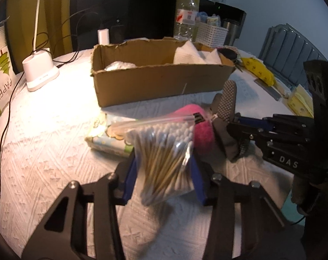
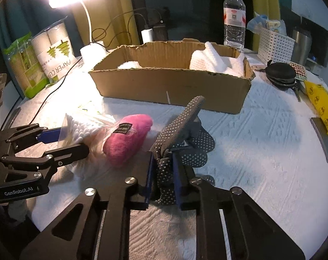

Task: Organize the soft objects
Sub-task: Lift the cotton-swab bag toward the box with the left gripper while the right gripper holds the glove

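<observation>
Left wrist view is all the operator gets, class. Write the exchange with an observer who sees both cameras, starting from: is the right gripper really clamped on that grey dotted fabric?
Observer: Yes. The right gripper is shut on the grey dotted fabric, with a bunched fold pinched between its blue pads.
Operator: What stands left of the paper cups pack?
Observer: A green packet, right beside the paper cups pack.
Operator: And the dark thing past the box's right end?
Observer: A round black zip pouch, on the table beside the cardboard box.
</observation>
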